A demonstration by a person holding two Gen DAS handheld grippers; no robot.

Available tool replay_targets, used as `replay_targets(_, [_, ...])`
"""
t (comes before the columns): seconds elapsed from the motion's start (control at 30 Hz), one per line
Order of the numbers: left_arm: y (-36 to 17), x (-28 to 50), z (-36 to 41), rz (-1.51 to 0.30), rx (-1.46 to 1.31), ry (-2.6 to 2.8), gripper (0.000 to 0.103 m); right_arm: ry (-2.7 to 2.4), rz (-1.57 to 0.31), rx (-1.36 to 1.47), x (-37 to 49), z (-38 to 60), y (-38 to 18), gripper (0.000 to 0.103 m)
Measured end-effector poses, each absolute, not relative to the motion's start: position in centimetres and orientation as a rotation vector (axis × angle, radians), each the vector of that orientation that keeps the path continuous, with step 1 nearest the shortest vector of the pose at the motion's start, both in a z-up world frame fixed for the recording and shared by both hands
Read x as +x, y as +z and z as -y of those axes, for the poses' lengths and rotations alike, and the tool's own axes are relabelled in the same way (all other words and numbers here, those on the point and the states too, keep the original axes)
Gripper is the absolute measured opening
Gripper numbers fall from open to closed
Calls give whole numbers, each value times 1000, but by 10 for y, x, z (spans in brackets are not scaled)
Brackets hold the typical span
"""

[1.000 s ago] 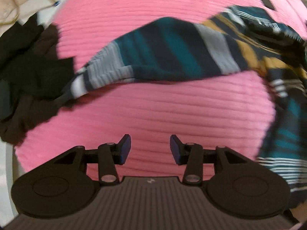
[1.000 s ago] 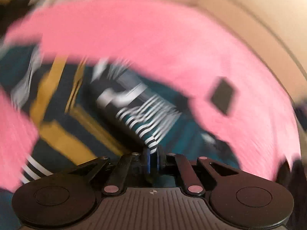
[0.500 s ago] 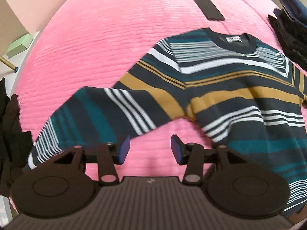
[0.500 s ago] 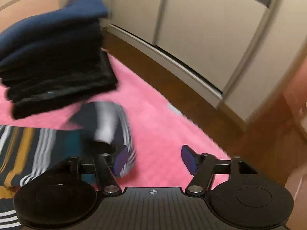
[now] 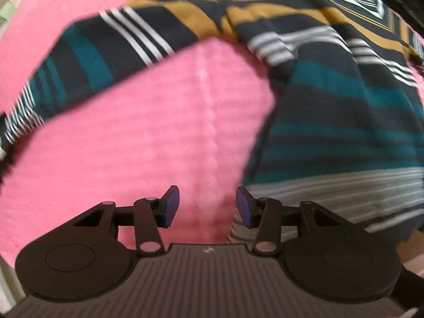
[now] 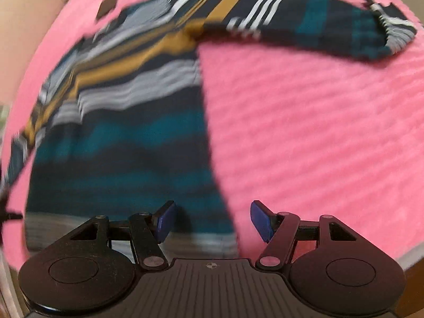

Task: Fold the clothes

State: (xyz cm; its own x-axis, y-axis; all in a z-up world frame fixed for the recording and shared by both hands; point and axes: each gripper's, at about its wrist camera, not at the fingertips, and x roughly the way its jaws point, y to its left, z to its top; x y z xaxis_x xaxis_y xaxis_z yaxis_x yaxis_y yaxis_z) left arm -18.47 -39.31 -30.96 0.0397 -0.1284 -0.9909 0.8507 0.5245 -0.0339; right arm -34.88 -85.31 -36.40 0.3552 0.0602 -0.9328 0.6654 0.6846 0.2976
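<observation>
Striped sweater (image 5: 331, 100) spread flat on the pink blanket (image 5: 148, 137), sleeves out. Left gripper (image 5: 207, 203) and right gripper (image 6: 212, 218) both released, empty, at the hem corners. A shallow pinch could catch only one layer, skewing the fold.

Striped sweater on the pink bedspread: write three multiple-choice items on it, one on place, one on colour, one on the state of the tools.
1. Where does the striped sweater lie?
A. spread on the pink bedspread
B. on a hanger
C. in a basket

2. Which stripe colour does the sweater carry besides navy, teal and white?
A. red
B. mustard yellow
C. purple

3. In what state are the left tool and the right tool?
A. both shut on cloth
B. left shut, right open
C. both open, holding nothing

Answers:
1 A, the body and both sleeves lie spread out on the pink cover.
2 B, mustard bands cross the chest and sleeves.
3 C, each pair of blue pads stands apart with nothing clamped between them.
</observation>
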Motion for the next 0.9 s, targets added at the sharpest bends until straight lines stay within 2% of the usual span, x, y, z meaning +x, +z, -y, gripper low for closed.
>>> replay_targets(0.27, [-338,-212,341,-1402,672,-1003,42,-477,-1231,753,-407,814,-372,65])
replay_targets(0.4, [-344,-223,328,-1386,700,-1119,38,-489,-1212,736,-424,799,-374,65])
replay_targets(0.47, [-343,-224,327,-1373,710,-1147,28,-510,-1196,763,-429,799,-379,65])
replay_targets(0.5, [-342,-224,327,-1366,715,-1161,16,-516,-1180,768,-433,798,-380,65])
replay_targets(0.53, [-341,-224,326,-1359,719,-1176,12,-517,-1173,763,-435,796,-380,65])
replay_targets(0.6, [-339,-225,325,-1345,729,-1204,7,-515,-1178,746,-435,793,-379,65])
replay_targets(0.7, [-334,-228,321,-1320,741,-1232,5,-499,-1209,743,-427,793,-380,65])
replay_targets(0.73, [-329,-229,320,-1308,737,-1232,5,-485,-1226,736,-424,794,-381,60])
replay_targets(0.77, [-322,-229,319,-1290,733,-1230,5,-469,-1248,725,-421,796,-380,45])
replay_targets(0.8, [-314,-229,318,-1272,729,-1228,5,-456,-1272,719,-417,799,-378,2])
replay_targets(0.9, [-301,-238,313,-1272,726,-1215,5,-415,-1288,690,-407,813,-352,2])
